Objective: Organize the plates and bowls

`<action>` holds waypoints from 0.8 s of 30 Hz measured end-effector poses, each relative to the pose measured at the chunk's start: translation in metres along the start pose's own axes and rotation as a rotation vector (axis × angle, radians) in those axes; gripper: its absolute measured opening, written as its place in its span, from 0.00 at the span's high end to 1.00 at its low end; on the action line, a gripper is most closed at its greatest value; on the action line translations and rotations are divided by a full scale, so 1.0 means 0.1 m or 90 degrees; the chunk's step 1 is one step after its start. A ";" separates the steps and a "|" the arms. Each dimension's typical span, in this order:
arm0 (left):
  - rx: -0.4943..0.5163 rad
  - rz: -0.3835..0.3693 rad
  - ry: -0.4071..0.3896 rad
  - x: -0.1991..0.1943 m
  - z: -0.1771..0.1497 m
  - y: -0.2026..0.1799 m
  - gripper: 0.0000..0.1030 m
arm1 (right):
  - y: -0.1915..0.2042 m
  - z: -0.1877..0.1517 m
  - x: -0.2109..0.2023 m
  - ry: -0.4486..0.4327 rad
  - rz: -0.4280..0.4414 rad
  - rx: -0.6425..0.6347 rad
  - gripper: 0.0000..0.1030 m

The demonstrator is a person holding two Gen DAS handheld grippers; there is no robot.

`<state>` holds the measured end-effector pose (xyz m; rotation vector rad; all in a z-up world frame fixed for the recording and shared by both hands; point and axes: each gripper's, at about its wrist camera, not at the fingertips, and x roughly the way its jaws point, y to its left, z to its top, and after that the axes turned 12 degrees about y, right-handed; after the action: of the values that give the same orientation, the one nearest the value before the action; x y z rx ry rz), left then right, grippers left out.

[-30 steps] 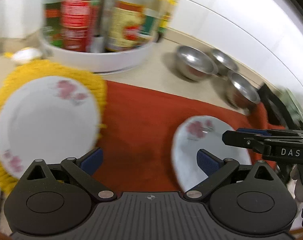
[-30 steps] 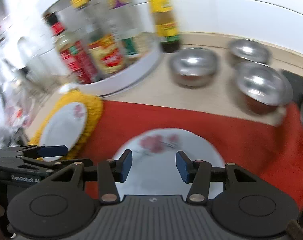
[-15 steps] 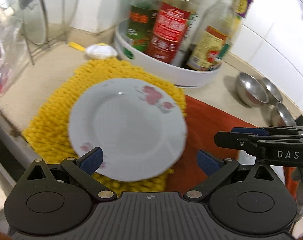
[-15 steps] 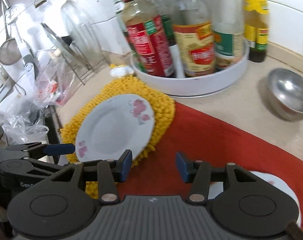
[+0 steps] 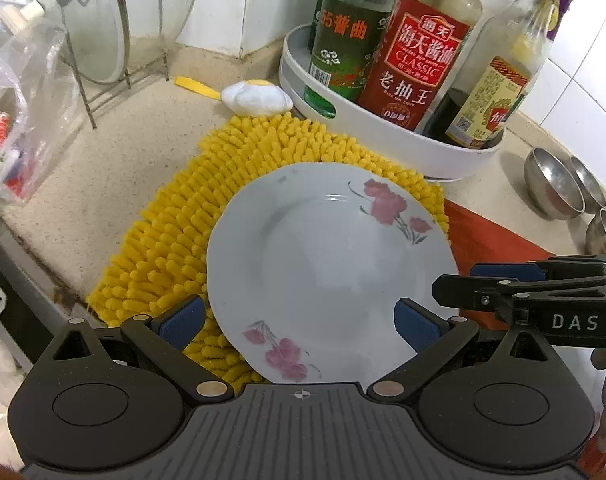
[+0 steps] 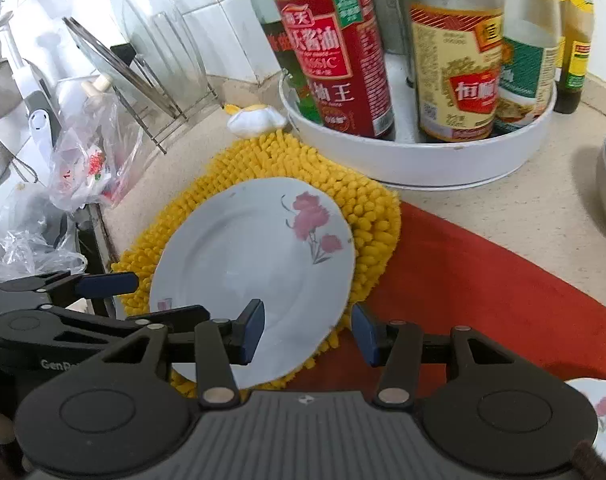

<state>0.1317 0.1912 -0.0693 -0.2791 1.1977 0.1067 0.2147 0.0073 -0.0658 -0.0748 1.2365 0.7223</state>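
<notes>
A white plate with pink flowers (image 5: 327, 264) lies on a yellow shaggy mat (image 5: 207, 216); it also shows in the right wrist view (image 6: 255, 268). My left gripper (image 5: 301, 322) is open, its fingers apart over the plate's near rim, holding nothing. My right gripper (image 6: 307, 335) is open and empty over the plate's right edge; it shows from the side in the left wrist view (image 5: 503, 284). A second flowered plate (image 6: 601, 412) peeks in at the lower right on the red cloth (image 6: 483, 280). Steel bowls (image 5: 555, 188) stand at the right.
A white round tray (image 5: 383, 136) of sauce bottles stands behind the mat. A white and yellow cloth (image 5: 257, 98) lies beside it. A rack with glass lids (image 6: 151, 76) and plastic bags (image 6: 83, 160) are at the left. The counter edge (image 5: 19, 248) runs close on the left.
Both grippers have swung left, from the plate on the red cloth to the plate on the yellow mat. Both stayed open and empty.
</notes>
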 end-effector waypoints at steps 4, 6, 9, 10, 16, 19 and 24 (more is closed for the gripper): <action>0.009 0.000 0.000 0.04 0.04 0.05 0.01 | 0.03 0.04 0.07 0.008 -0.005 0.010 0.56; 0.012 0.000 0.003 0.07 0.07 0.07 0.01 | 0.04 0.05 0.10 0.012 -0.012 0.013 0.56; 0.017 0.002 0.011 0.12 0.10 0.10 0.01 | 0.05 0.07 0.15 0.020 -0.017 0.019 0.56; 0.020 0.004 0.012 0.13 0.10 0.11 0.01 | 0.06 0.08 0.17 0.022 -0.019 0.020 0.56; 0.041 0.017 0.020 0.20 0.13 0.11 0.01 | 0.07 0.09 0.25 0.031 -0.028 0.022 0.59; 0.056 0.018 0.027 0.24 0.13 0.10 0.01 | 0.08 0.08 0.28 0.035 -0.037 0.019 0.62; 0.074 0.033 0.032 0.30 0.14 0.09 0.02 | 0.06 0.08 0.27 0.033 -0.038 0.032 0.64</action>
<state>0.1533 0.2019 -0.0940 -0.1494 1.2561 0.0760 0.2214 0.0280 -0.0846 -0.0892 1.2959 0.6412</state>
